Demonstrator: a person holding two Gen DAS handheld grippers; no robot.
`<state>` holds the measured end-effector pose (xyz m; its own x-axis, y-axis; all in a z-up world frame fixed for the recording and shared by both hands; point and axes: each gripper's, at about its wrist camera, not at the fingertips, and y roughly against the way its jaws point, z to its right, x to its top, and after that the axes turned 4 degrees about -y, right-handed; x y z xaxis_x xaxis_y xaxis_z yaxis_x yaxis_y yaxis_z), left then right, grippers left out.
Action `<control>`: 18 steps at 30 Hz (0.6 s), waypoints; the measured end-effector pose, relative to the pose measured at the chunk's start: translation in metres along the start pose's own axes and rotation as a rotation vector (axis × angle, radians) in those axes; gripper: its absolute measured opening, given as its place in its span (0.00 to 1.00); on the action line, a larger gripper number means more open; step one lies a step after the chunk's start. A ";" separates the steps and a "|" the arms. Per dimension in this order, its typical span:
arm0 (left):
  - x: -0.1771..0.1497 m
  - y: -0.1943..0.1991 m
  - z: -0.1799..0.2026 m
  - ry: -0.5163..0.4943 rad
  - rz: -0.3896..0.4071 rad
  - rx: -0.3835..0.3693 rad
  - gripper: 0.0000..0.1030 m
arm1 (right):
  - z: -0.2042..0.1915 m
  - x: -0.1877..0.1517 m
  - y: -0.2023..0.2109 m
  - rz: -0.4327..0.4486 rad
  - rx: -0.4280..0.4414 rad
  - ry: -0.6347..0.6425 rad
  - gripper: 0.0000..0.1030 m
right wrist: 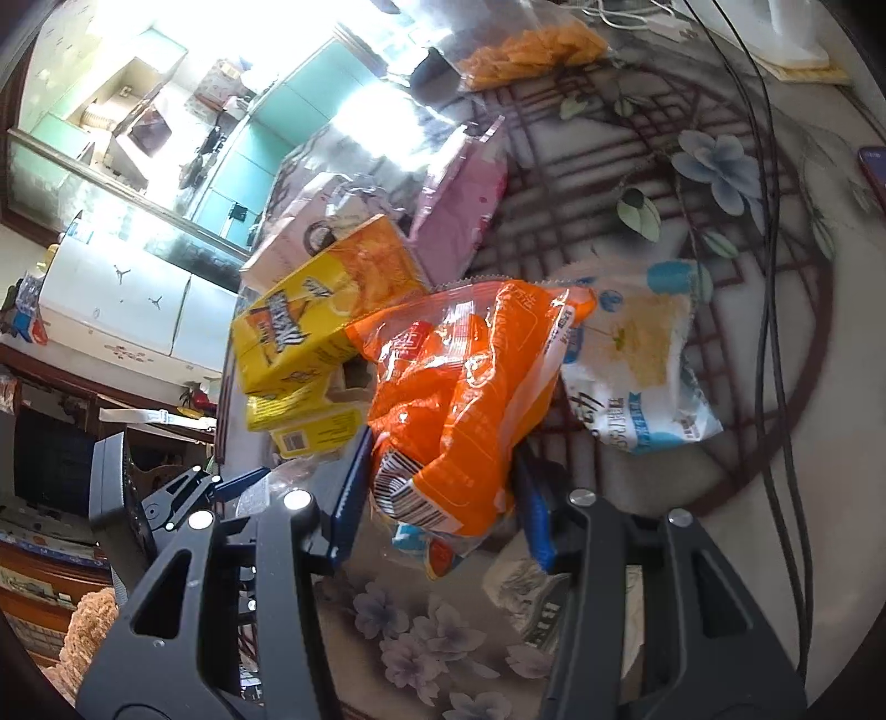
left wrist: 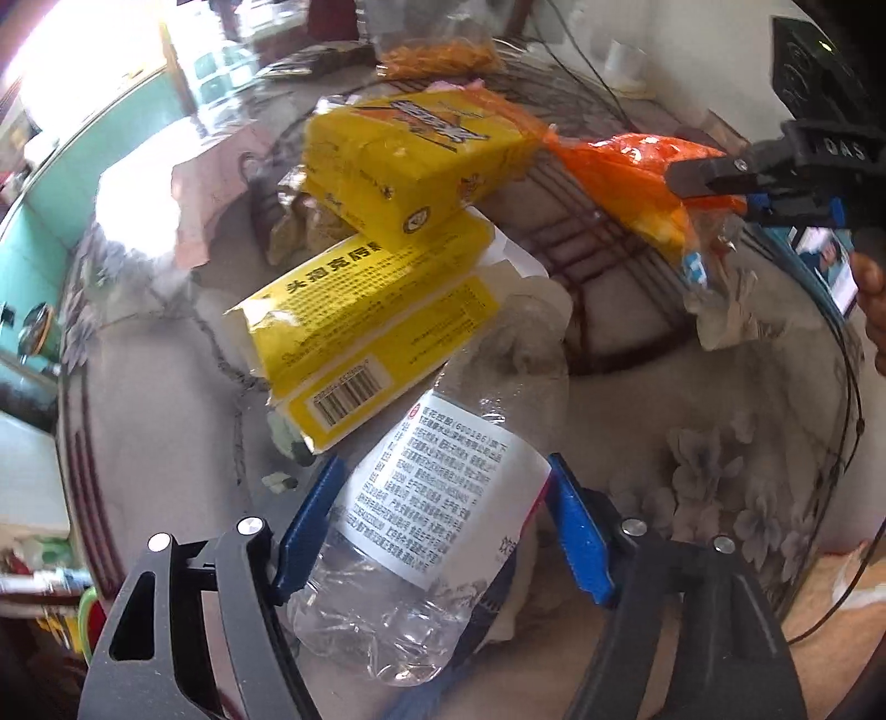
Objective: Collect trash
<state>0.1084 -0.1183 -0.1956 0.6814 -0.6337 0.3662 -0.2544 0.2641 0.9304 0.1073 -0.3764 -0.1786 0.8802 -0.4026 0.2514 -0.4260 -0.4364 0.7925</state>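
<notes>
Grippers: your left gripper [left wrist: 443,526] pinches the crushed clear plastic bottle with a white printed label [left wrist: 432,515] between its blue pads; your right gripper [right wrist: 437,493] pinches the crumpled orange plastic snack wrapper [right wrist: 459,399].

Location of trash: both items are held over the round glass-topped table with a floral pattern [left wrist: 709,471]. The bottle sits low between the left fingers, its label facing the camera. The wrapper bulges forward out of the right fingers, its barcode end nearest the pads.

Grip quality: the bottle is thin and already deformed, so it will likely slip if you relax pressure; hold a steady squeeze on the labelled mid-section. The wrapper is caught by a fold only; judge it secure but loose, so move slowly.

Clearance: lift both items straight up before carrying them off, since the bottle's far end lies near or against the yellow cartons and could drag them.

Cables: dark cords [right wrist: 775,277] cross the table on the right; keep the right gripper away from them.

Count, held: one bottle, one orange wrapper.

Count, left on the table: two yellow cardboard cartons [left wrist: 398,166] stacked one on the other, one white-and-blue snack packet [right wrist: 637,360], one pink packet [right wrist: 459,205], one clear bag of orange snacks [right wrist: 531,50].
</notes>
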 end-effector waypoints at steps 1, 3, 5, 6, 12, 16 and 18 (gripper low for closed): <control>-0.003 0.005 0.000 0.033 0.018 -0.002 0.66 | -0.004 0.001 0.001 0.003 0.001 0.009 0.45; -0.006 0.011 -0.001 0.083 0.039 -0.013 0.63 | -0.013 0.000 0.002 0.014 -0.001 0.030 0.45; -0.012 0.020 0.001 0.131 0.065 -0.031 0.55 | -0.019 -0.002 0.005 0.026 -0.007 0.050 0.45; -0.014 0.022 0.003 0.147 0.074 -0.038 0.54 | -0.022 -0.002 0.007 0.031 -0.007 0.054 0.45; -0.028 0.042 0.010 0.277 0.140 -0.081 0.52 | -0.033 -0.004 0.020 0.068 -0.007 0.074 0.45; -0.037 0.053 0.012 0.354 0.189 -0.095 0.51 | -0.042 -0.007 0.028 0.095 -0.017 0.094 0.45; -0.040 0.061 0.013 0.385 0.211 -0.088 0.51 | -0.049 -0.009 0.032 0.115 -0.029 0.114 0.45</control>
<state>0.0568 -0.0863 -0.1537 0.8311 -0.2472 0.4982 -0.3667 0.4300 0.8250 0.0962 -0.3476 -0.1283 0.8450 -0.3536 0.4012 -0.5201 -0.3689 0.7703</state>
